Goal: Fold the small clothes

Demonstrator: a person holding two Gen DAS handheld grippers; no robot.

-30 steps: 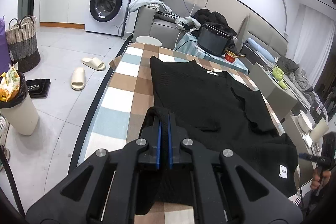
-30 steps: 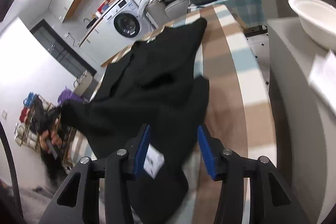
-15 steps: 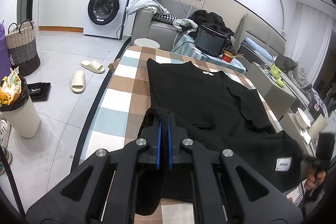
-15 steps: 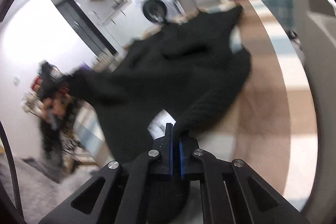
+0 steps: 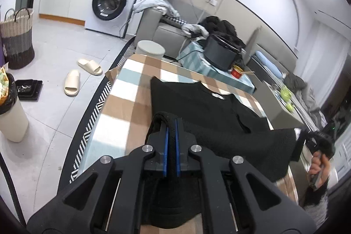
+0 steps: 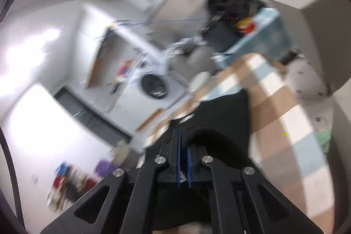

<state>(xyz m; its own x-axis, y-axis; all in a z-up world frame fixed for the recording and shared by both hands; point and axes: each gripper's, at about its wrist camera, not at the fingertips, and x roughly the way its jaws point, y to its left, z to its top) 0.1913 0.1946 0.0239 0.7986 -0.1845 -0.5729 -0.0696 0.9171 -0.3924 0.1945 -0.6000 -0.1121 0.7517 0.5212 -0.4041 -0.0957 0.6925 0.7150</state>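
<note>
A black knit top (image 5: 197, 106) lies flat on the checked tablecloth (image 5: 131, 89), neckline at the far end. My left gripper (image 5: 171, 122) is shut on the near left corner of its hem, with the fabric looped over the fingertips. In the left wrist view my right gripper (image 5: 316, 139) is at the right edge, held by a hand (image 5: 318, 168), and the hem stretches taut and raised between the two grippers. The right wrist view is blurred. There my right gripper (image 6: 183, 134) is shut on a fold of the black top (image 6: 226, 111).
Beyond the table's far end stand a black cooker (image 5: 221, 54) and a red bowl (image 5: 238, 72) on a teal side table. A round white stool (image 5: 150, 49) is at the far corner. Slippers (image 5: 72, 82), a bin (image 5: 11, 115) and a basket (image 5: 17, 36) are on the floor at left.
My right gripper shut on the hem corner with the white label and swung up and sideways. Both grippers lifted the hem off the table and carried it toward the neckline.
</note>
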